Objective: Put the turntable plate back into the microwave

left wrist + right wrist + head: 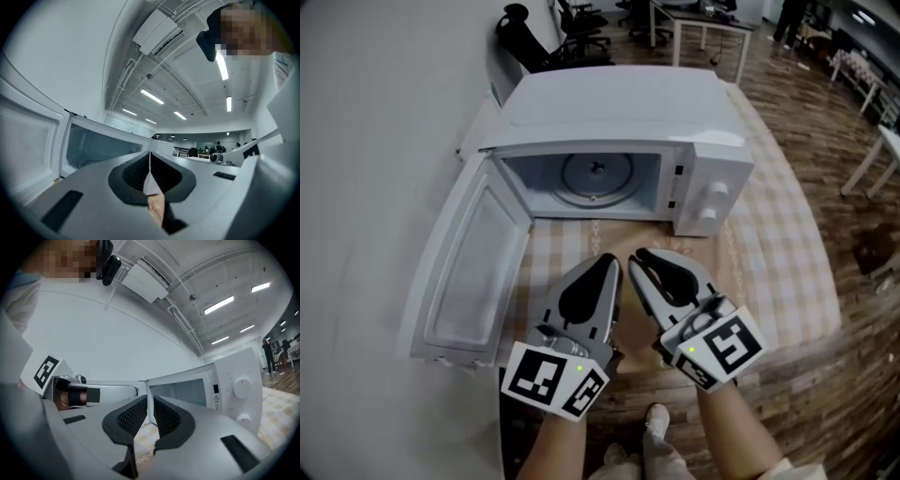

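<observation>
Two grippers: both sit side by side at the lower middle of the head view, held level and pointing at the microwave's open front.
Left gripper (610, 259): clenched, its dark pads meeting at the tips with nothing between them; its own view looks over the closed jaws at the open door and cavity.
Right gripper (637, 255): released, its pads a thin slit apart and gripping nothing; in its own view the cavity edge shows through the slit and the two dials (243, 387) sit at the right.
Turntable plate (596, 176): lies flat on the floor of the microwave cavity, at the upper middle of the head view, well apart from both grippers.
Microwave (619, 112): white, standing on the table at the top centre of the frame.
Door (469, 272): swung fully open toward the left of the frame.
Table (778, 244): covered in a pale checked cloth, bare between the grippers and the microwave.
</observation>
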